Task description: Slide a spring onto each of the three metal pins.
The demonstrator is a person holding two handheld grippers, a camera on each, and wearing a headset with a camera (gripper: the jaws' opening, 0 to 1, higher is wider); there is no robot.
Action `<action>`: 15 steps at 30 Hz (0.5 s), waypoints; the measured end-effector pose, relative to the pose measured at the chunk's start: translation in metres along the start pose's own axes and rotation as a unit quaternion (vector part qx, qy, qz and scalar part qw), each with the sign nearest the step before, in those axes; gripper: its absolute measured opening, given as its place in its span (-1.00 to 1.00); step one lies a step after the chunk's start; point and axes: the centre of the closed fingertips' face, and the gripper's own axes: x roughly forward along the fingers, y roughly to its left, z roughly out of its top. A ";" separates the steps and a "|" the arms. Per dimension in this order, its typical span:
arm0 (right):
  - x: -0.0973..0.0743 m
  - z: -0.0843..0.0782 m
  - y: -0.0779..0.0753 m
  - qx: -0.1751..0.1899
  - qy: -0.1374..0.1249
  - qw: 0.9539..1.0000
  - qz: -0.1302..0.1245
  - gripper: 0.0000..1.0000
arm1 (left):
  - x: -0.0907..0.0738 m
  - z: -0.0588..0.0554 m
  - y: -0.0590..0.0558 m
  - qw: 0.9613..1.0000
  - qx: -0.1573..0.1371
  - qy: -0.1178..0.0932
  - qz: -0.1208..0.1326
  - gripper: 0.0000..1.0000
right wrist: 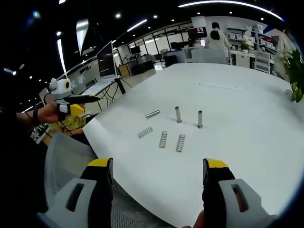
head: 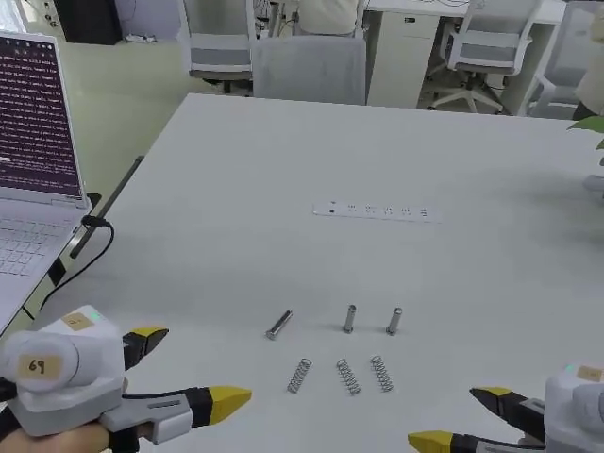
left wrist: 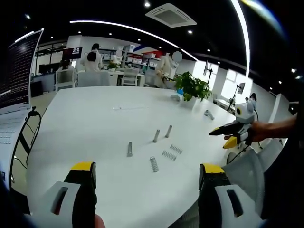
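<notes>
holding the left tongs (head: pixel 200 366) low at the near left edge of the desk (head: pixel 283 160), pointed rightward, spread wide, gripping nothing. holding the right tongs (head: pixel 448 415) low at the near right edge, pointed leftward, likewise released and empty. between the two, on the desk: three springs (head: pixel 348 376) lying in a row, apart from one another. just beyond them, three metal pins (head: pixel 349 318): left pin (head: pixel 278 325) lying flat, other two upright. farther back, a white power strip (head: pixel 376 210); open laptop (head: pixel 28 170) at far left.

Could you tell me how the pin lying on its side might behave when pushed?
The lying pin is a smooth cylinder, so it would probably roll across the table. Its polished metal looks stiff, perhaps slippery.
</notes>
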 end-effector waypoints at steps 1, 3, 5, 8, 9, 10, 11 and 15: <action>0.000 0.000 0.000 0.000 0.001 1.000 0.000 0.53 | 0.001 0.000 0.001 1.000 0.000 0.001 0.000 0.73; 0.001 0.000 0.000 0.001 0.002 1.000 0.001 0.53 | 0.003 0.000 0.003 1.000 0.000 0.002 0.000 0.73; 0.002 0.000 0.000 0.001 0.002 1.000 0.000 0.53 | 0.004 0.002 0.004 1.000 0.000 0.001 0.000 0.72; 0.003 0.003 -0.001 0.002 -0.001 1.000 0.000 0.54 | 0.009 0.004 0.007 1.000 0.003 0.003 -0.001 0.73; 0.003 0.003 -0.002 0.003 -0.001 1.000 -0.001 0.54 | 0.011 0.005 0.007 1.000 0.005 0.004 -0.005 0.73; 0.003 0.003 -0.002 0.003 -0.001 1.000 -0.001 0.54 | 0.013 0.005 0.007 1.000 0.007 0.006 -0.006 0.73; 0.003 0.004 -0.002 0.003 -0.001 1.000 -0.001 0.54 | 0.016 0.005 0.008 1.000 0.011 0.010 -0.008 0.73; 0.004 0.004 -0.004 0.004 0.000 1.000 -0.001 0.55 | 0.022 0.007 0.009 1.000 0.015 0.014 -0.013 0.72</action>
